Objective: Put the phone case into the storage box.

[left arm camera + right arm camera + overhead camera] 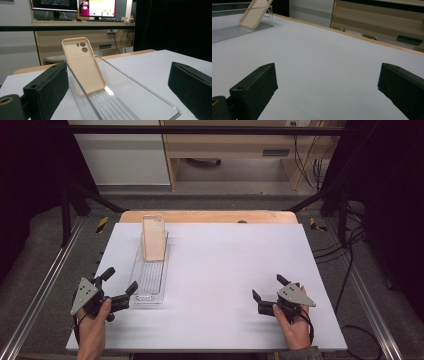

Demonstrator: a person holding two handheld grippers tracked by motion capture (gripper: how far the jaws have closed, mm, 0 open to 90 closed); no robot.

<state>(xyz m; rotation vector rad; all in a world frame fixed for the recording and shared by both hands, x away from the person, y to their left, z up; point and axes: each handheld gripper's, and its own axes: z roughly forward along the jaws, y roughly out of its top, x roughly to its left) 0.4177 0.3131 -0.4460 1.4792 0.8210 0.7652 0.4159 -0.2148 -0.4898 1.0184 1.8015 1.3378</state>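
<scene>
Your left gripper (121, 284) sits at the near left of the white table (225, 270), held in your left hand (92, 327), with its jaws spread wide and nothing between them. One jaw tip lies just beside the near left corner of the clear plastic tray (150, 292); from the high view you cannot tell whether it touches the rim. In the left gripper view the tray (140, 87) runs away from you between the two black jaws, long and narrow with a ribbed floor.

The beige phone case (154, 237) stands at the far end of that tray, tilted back and leaning against the tray's far wall. In the left gripper view the case (83, 65) shows its hollow inner side toward you, with the camera cutouts near its top edge and its lower edge resting on the tray floor.

Your right gripper (269, 287) rests at the near right of the table in your right hand (292, 325), well apart from the tray. Its jaws are also released and wide apart, holding nothing; the right gripper view shows bare white table (324, 62) between them, with the tray (234, 30) and the leaning case (253, 12) far off at the upper left.
</scene>
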